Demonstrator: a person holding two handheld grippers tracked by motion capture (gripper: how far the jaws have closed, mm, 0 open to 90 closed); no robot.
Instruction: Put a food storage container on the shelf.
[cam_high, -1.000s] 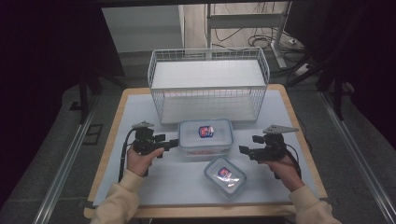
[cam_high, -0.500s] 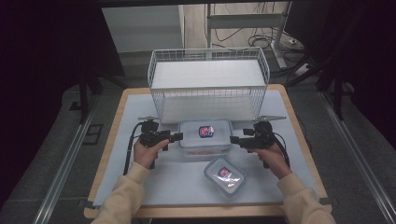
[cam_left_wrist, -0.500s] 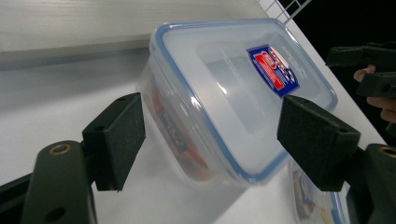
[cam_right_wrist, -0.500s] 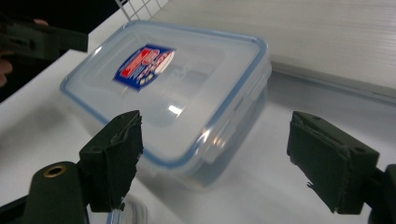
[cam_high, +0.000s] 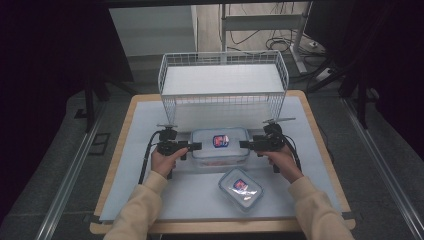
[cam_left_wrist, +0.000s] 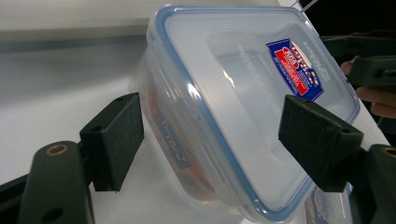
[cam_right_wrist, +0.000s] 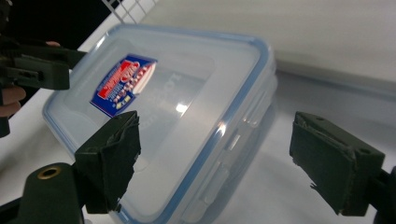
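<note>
A large clear container (cam_high: 220, 145) with a blue-rimmed lid and a red-blue label sits mid-table in front of the wire basket. My left gripper (cam_high: 196, 146) is at its left end and my right gripper (cam_high: 244, 145) at its right end, both pointing inward. In the left gripper view the left gripper (cam_left_wrist: 217, 140) is open, with the container (cam_left_wrist: 243, 102) close ahead between its spread pads. The right gripper (cam_right_wrist: 224, 158) is likewise open in the right gripper view, the container's (cam_right_wrist: 177, 116) corner lying between its pads. Neither gripper holds anything.
A smaller lidded container (cam_high: 241, 187) lies near the front, just right of centre, close to the right forearm. A white wire basket (cam_high: 165, 82) stands at the back of the table. The pale mat (cam_high: 135, 150) covers the wooden tabletop.
Both grippers have moved inward and away from the person, from the sides of the table to the two ends of the large container. The containers have not moved.
</note>
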